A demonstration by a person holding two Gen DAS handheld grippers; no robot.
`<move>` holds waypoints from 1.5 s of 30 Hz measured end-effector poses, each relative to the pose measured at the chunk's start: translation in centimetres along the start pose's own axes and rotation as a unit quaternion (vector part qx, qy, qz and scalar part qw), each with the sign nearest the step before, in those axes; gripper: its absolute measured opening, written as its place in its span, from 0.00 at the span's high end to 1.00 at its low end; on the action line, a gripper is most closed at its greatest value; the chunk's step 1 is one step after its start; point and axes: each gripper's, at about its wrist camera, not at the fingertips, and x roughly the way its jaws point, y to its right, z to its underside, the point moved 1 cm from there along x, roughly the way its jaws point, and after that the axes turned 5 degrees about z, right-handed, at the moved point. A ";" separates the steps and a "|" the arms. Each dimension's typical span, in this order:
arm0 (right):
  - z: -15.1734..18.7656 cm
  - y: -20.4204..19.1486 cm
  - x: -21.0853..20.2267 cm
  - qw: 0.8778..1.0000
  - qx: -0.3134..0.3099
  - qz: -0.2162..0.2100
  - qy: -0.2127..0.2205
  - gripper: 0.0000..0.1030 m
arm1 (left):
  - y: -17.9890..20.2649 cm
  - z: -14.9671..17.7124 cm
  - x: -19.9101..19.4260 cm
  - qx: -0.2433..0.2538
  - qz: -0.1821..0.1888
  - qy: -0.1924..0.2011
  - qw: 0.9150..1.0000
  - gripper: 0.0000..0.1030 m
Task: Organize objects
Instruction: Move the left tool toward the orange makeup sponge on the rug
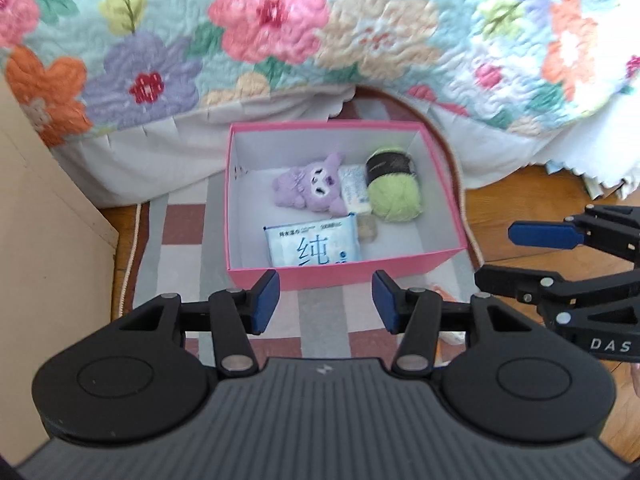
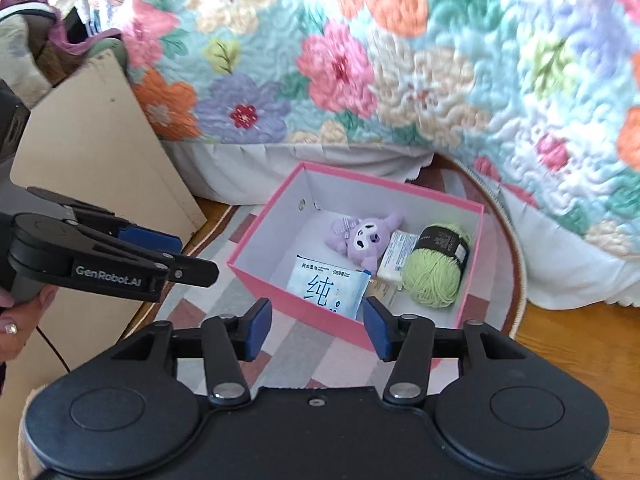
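A pink box [image 1: 332,274] [image 2: 316,316] stands open on a striped rug. Inside lie a purple plush toy [image 1: 310,188] [image 2: 362,238], a green yarn ball [image 1: 394,188] [image 2: 436,268], a white tissue pack [image 1: 354,190] [image 2: 396,258], a blue wet-wipes pack [image 1: 314,246] [image 2: 330,284] and a small pale item [image 1: 368,230]. My left gripper [image 1: 326,302] is open and empty, just in front of the box's near wall. My right gripper [image 2: 316,326] is open and empty at the box's near corner. Each gripper shows in the other's view, the right one [image 1: 568,256] and the left one [image 2: 160,256].
A floral quilt [image 1: 280,32] [image 2: 400,60] hangs over the bed edge behind the box. A beige cabinet panel [image 1: 44,240] [image 2: 100,152] stands at the left. The rug [image 1: 320,316] [image 2: 280,344] lies on a wooden floor [image 1: 532,208] [image 2: 580,340].
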 end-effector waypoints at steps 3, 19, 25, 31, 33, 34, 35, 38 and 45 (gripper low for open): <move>0.6 -0.7 -2.3 1.000 -0.026 -0.007 -0.001 0.44 | 1.1 0.6 -2.6 0.016 0.000 0.011 1.000 0.51; 7.6 -3.9 -10.5 0.995 -0.095 -0.020 0.002 0.37 | 6.9 7.7 -8.5 0.093 0.014 0.022 0.995 0.47; 10.6 -3.6 -10.9 0.995 -0.094 -0.018 -0.015 0.29 | 8.1 10.3 -7.5 0.103 0.029 0.008 0.994 0.45; 13.0 -2.8 -9.8 0.997 -0.072 -0.021 -0.033 0.27 | 8.0 11.8 -6.0 0.100 0.036 -0.010 0.994 0.42; 13.7 -2.6 -9.1 0.997 -0.060 -0.026 -0.045 0.27 | 7.9 12.3 -5.2 0.101 0.031 -0.019 0.994 0.41; 14.0 -2.5 -8.8 0.997 -0.057 -0.028 -0.049 0.27 | 8.0 12.5 -4.8 0.103 0.027 -0.022 0.994 0.41; 14.4 -2.5 -8.5 0.997 -0.054 -0.028 -0.053 0.27 | 7.9 12.7 -4.4 0.105 0.025 -0.025 0.994 0.41; 15.4 -2.4 -7.4 0.996 -0.048 -0.028 -0.062 0.26 | 7.6 13.1 -3.3 0.102 0.023 -0.037 0.994 0.40; 17.2 -1.9 -4.7 0.996 -0.052 0.014 -0.077 0.23 | 7.4 14.2 -0.1 0.103 0.026 -0.069 0.992 0.37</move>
